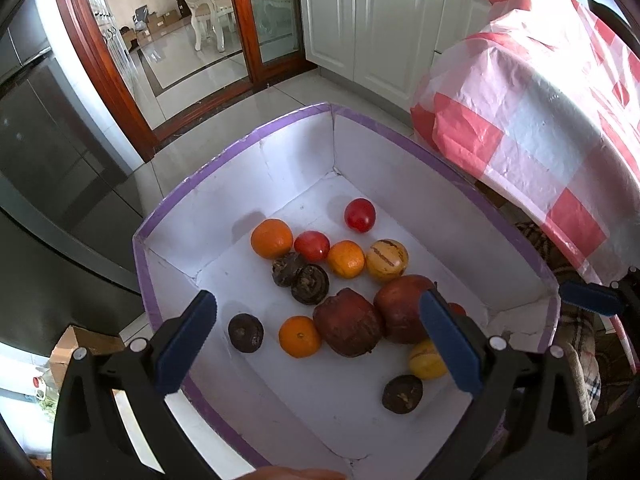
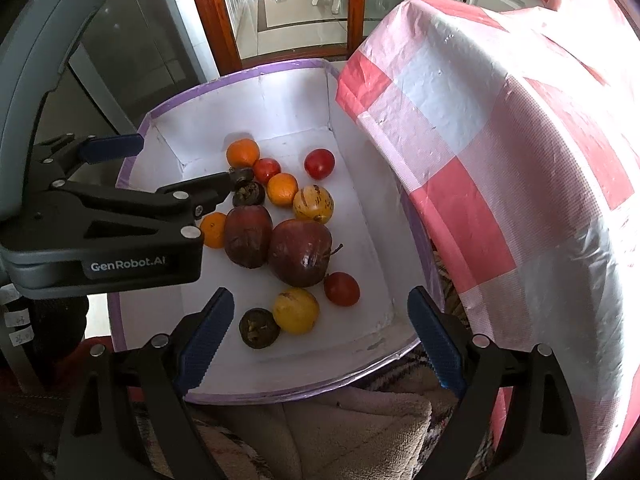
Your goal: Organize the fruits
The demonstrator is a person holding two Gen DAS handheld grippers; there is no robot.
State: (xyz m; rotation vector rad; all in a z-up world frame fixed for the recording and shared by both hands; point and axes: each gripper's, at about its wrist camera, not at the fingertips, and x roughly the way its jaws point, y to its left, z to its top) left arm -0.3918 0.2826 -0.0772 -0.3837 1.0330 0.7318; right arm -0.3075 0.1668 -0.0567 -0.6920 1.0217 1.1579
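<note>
A white box with a purple rim (image 1: 240, 144) (image 2: 224, 76) holds loose fruit: oranges (image 1: 272, 239), small red fruits (image 1: 360, 215), striped yellow ones (image 1: 387, 260), dark brown ones (image 1: 245, 333) and two big dark red fruits (image 1: 347, 328) (image 2: 300, 252). My left gripper (image 1: 320, 340) (image 2: 188, 160) hangs open over the box's near-left part, touching nothing. An orange (image 1: 300, 337) and the big red fruits lie below its gap. My right gripper (image 2: 322, 338) is open above the box's near end, over a yellow fruit (image 2: 296, 310). One of its pads (image 1: 588, 299) shows at the right edge.
A red-and-white checked plastic sheet (image 1: 540, 120) (image 2: 500, 160) bulges over the box's right side. A plaid blanket (image 2: 360, 420) lies under the box. A dark fridge (image 1: 52, 160) stands at the left, white cabinets (image 1: 372, 20) behind, and a cardboard box (image 1: 80, 344) on the floor.
</note>
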